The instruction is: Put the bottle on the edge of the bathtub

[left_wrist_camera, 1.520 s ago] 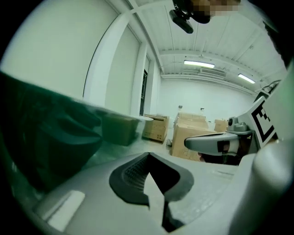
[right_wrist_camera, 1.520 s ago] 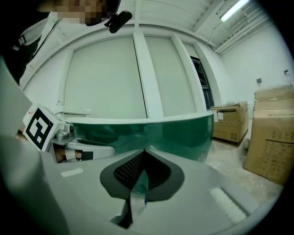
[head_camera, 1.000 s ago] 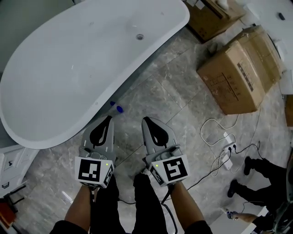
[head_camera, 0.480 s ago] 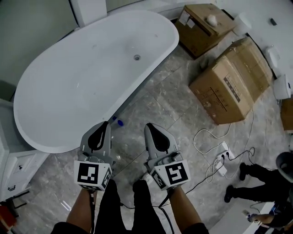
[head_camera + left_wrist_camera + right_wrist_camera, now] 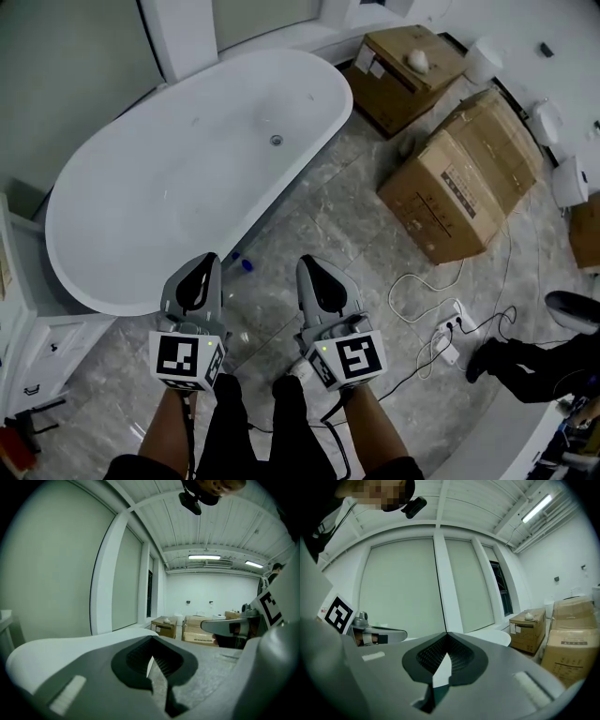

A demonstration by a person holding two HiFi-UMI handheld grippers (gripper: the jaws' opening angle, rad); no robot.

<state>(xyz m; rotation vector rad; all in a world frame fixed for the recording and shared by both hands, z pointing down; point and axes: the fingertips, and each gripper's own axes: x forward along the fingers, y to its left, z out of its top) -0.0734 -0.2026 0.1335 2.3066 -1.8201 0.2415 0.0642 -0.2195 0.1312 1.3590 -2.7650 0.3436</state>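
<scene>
On the tiled floor, just beside the near wall of the white bathtub, is the bottle, small in the head view, with only its blue part easy to make out. The left claw and right claw are held side by side over the floor, clear of the bottle. Both are closed and empty. Cardboard boxes stand to the right.

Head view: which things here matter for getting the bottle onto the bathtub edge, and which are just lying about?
For the job:
bottle, on the floor beside the tub
bathtub
left gripper and right gripper, jaws shut, both empty

Lying about:
cardboard boxes
power strip and its cables
a bystander's legs
</scene>
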